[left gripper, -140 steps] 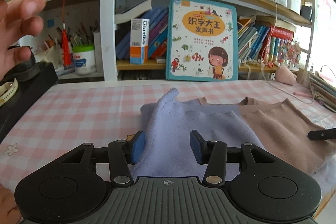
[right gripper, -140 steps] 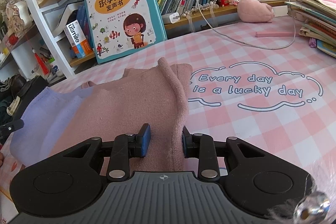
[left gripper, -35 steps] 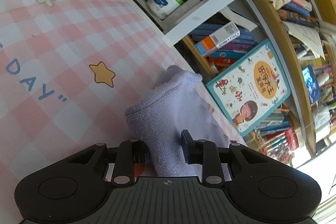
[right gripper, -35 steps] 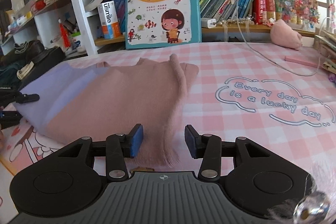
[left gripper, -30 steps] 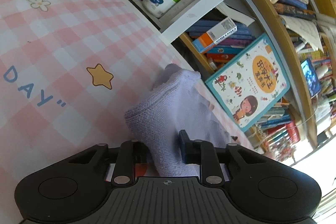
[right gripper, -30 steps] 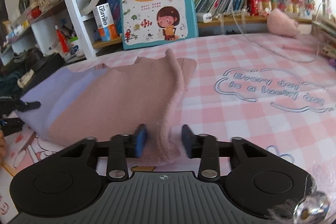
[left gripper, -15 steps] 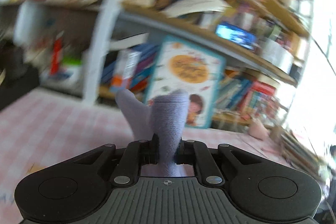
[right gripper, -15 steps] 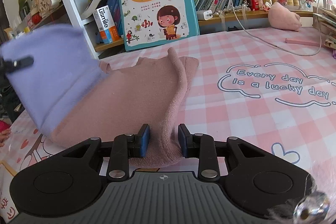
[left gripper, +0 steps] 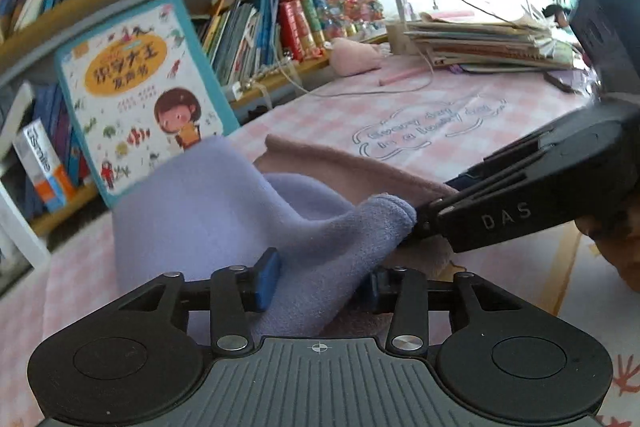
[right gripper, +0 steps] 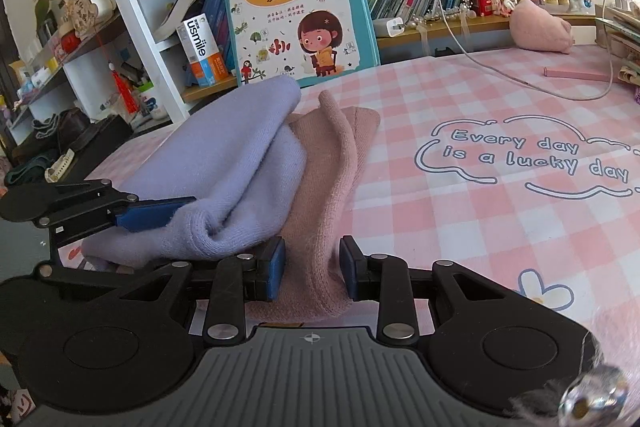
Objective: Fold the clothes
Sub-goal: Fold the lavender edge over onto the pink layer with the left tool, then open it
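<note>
**Lilac half folded over the pink**

On the checked surface [right gripper: 460, 227], the left tongs [left gripper: 318, 277] are opening, the lilac sleeve [left gripper: 340, 239] loose between their jaws. Right of them, the right tongs [right gripper: 312, 273] pinch the pink sleeve [right gripper: 320, 255]. Farther right the cloth reads "Every day is a lucky day"; a box at the far left reads "usmile" [right gripper: 199, 45].

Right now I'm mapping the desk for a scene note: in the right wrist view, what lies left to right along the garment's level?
left gripper → lilac half of the garment → pink half of the garment → "Every day is a lucky day" print
</note>
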### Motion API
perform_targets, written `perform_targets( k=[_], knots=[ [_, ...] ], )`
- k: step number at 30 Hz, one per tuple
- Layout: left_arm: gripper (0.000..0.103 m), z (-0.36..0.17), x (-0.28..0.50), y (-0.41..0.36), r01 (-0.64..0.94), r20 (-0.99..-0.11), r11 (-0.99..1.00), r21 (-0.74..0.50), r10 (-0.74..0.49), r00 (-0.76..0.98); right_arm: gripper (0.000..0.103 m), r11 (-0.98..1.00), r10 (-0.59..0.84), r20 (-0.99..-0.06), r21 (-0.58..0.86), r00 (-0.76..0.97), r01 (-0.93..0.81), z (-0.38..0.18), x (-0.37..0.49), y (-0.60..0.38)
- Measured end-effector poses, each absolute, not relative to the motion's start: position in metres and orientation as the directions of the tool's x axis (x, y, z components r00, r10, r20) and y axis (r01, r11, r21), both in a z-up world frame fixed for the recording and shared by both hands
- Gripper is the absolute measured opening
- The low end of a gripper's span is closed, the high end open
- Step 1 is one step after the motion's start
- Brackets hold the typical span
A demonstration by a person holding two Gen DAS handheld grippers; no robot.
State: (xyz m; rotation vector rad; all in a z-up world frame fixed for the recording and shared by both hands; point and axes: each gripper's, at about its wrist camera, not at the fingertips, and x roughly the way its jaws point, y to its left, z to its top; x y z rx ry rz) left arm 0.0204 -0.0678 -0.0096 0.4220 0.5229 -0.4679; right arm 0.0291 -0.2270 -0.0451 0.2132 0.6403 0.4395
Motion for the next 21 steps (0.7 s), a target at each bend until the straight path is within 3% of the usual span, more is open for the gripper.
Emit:
perform_targets(
  k=[4, 6, 11, 14, 16, 21],
  knots=[
    [0.051, 0.000, 0.020, -0.056, 0.541, -0.552, 0.822, 0.177, -0.372, 0.746, 0.029, 0.887, 0.458, -0.529, 0.325, 0.714, -0.328, -0.045, 0.029, -0.227],
    [0.062, 0.008, 0.017, -0.053, 0.567, -0.536, 0.813, 0.134, -0.422, 0.731, 0.029, 0.886, 0.459, -0.529, 0.326, 0.714, -0.329, -0.045, 0.029, -0.227],
    [0.071, 0.034, 0.000, -0.032, 0.589, -0.435, 0.802, 0.097, -0.498, 0.750, 0.034, 0.878, 0.473, -0.524, 0.344, 0.708, -0.332, -0.046, 0.029, -0.228],
    [0.079, 0.050, -0.009, -0.011, 0.539, -0.348, 0.836, 0.104, -0.477, 0.807, 0.052, 0.889, 0.450, -0.540, 0.344, 0.711, -0.302, -0.041, 0.030, -0.229],
    [0.080, 0.053, -0.007, 0.003, 0.493, -0.321, 0.865, 0.095, -0.442, 0.838, 0.052, 0.903, 0.422, -0.535, 0.325, 0.732, -0.282, -0.031, 0.028, -0.232],
    [0.078, 0.039, 0.023, 0.022, 0.404, -0.404, 0.915, 0.011, -0.366, 0.839, 0.060, 0.800, 0.563, -0.416, 0.492, 0.715, -0.344, -0.002, 0.035, -0.246]
  ],
)
